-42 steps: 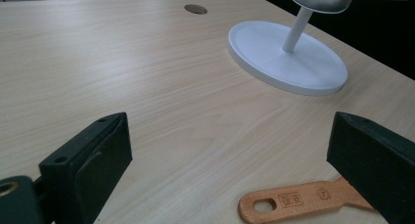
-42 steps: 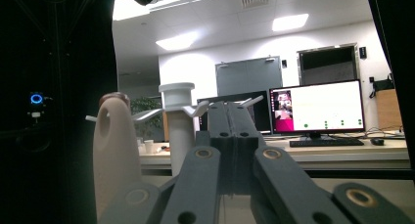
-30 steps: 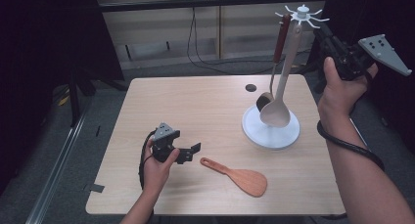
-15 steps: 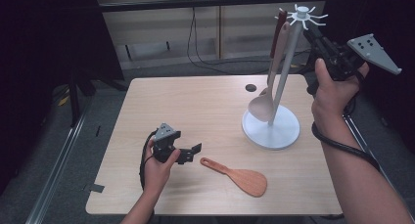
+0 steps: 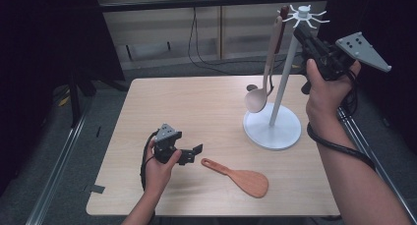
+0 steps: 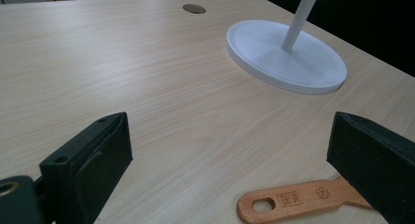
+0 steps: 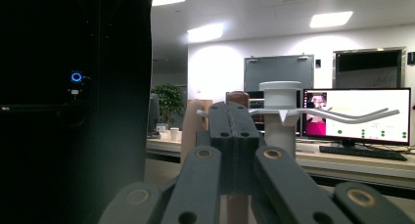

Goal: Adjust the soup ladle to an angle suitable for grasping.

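Right tongs [image 5: 298, 31], raised to the top of the white rack [image 5: 273, 122], are closed with both jaws pressed together; whether anything is pinched between them cannot be told. Seen along the right gripper view, the closed jaws point at the rack's hub and its curved hooks. A pale wooden spoon [image 5: 261, 87] hangs from one hook beside the pole, its bowl low over the round base; a darker handle hangs just behind it. Left tongs [image 5: 194, 154] rest low on the wooden surface [image 5: 196, 102], jaws spread wide and gripping nothing. A reddish wooden spatula [image 5: 238, 174] lies flat just beside them, its holed handle end [image 6: 293, 199] between the open jaws.
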`<state>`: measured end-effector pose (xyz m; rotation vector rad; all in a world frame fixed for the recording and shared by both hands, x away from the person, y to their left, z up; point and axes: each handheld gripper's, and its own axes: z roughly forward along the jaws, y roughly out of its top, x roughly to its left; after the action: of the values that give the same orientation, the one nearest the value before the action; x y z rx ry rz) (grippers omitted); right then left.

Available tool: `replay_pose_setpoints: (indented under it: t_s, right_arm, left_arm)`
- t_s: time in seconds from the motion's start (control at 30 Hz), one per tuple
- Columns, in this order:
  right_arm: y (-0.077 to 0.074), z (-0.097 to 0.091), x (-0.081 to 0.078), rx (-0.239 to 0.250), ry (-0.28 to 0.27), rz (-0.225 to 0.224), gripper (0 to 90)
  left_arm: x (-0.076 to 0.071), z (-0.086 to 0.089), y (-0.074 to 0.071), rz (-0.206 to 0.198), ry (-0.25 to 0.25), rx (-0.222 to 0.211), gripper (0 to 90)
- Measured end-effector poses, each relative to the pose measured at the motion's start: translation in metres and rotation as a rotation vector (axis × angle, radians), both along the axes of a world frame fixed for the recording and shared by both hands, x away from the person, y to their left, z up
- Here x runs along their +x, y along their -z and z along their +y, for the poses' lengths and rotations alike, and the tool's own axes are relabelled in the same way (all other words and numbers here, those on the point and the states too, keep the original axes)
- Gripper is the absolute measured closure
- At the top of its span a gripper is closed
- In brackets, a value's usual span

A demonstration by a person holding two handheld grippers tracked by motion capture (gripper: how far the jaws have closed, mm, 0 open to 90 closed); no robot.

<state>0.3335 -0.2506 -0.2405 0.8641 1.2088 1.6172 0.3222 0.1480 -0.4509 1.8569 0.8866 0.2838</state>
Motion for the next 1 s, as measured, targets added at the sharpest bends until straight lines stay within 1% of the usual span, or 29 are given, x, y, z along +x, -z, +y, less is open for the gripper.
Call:
replay_pose_setpoints:
  t_s: [0.07, 0.17, 0.23, 0.37, 0.43, 0.5, 0.57, 0.63, 0.67, 0.77, 0.83, 0.97, 1.0]
  right_arm:
    - [0.000, 0.001, 0.001, 0.007, -0.001, 0.001, 90.0]
    - [0.000, 0.003, 0.002, 0.001, -0.007, 0.005, 90.0]
    - [0.000, 0.004, 0.003, 0.009, -0.008, 0.006, 90.0]
    - [0.000, 0.005, 0.004, -0.001, -0.009, 0.005, 90.0]
    - [0.000, 0.005, 0.003, 0.008, -0.013, 0.005, 90.0]
    - [0.002, 0.005, 0.001, 0.002, -0.018, 0.007, 90.0]
    - [0.004, 0.006, -0.001, 0.010, -0.034, 0.009, 90.0]
    - [0.007, 0.006, -0.002, 0.010, -0.036, 0.010, 90.0]
    - [0.008, 0.006, -0.002, 0.006, -0.039, 0.010, 90.0]
    - [0.008, 0.003, -0.002, 0.010, -0.027, 0.016, 90.0]
    - [0.006, 0.000, -0.001, 0.007, -0.016, 0.012, 90.0]
    - [0.001, -0.006, -0.001, 0.019, -0.006, 0.004, 90.0]
    - [0.001, -0.007, -0.001, 0.006, 0.000, 0.005, 90.0]
  left_arm:
    - [0.000, 0.000, 0.000, 0.000, -0.001, 0.001, 2.7]
    - [0.000, 0.000, -0.001, -0.005, -0.003, -0.001, 2.7]
    - [0.000, 0.000, -0.001, -0.006, -0.004, -0.001, 2.7]
    - [0.000, 0.001, 0.000, -0.003, -0.005, 0.003, 2.7]
    - [0.000, 0.001, 0.000, -0.004, -0.003, 0.004, 2.7]
    - [-0.001, 0.001, 0.000, -0.005, -0.002, 0.007, 2.7]
    - [0.000, 0.001, -0.001, -0.009, 0.002, 0.010, 2.7]
    - [0.000, 0.002, -0.001, -0.011, 0.000, 0.011, 2.7]
    - [0.000, 0.001, -0.001, -0.009, -0.001, 0.006, 2.7]
    - [-0.001, 0.001, -0.002, -0.012, 0.002, 0.004, 2.7]
    - [-0.001, 0.001, -0.002, -0.013, 0.002, 0.003, 2.7]
    - [-0.001, 0.002, -0.002, -0.011, -0.002, 0.007, 2.7]
    - [0.000, 0.002, -0.001, -0.009, -0.001, 0.006, 2.7]
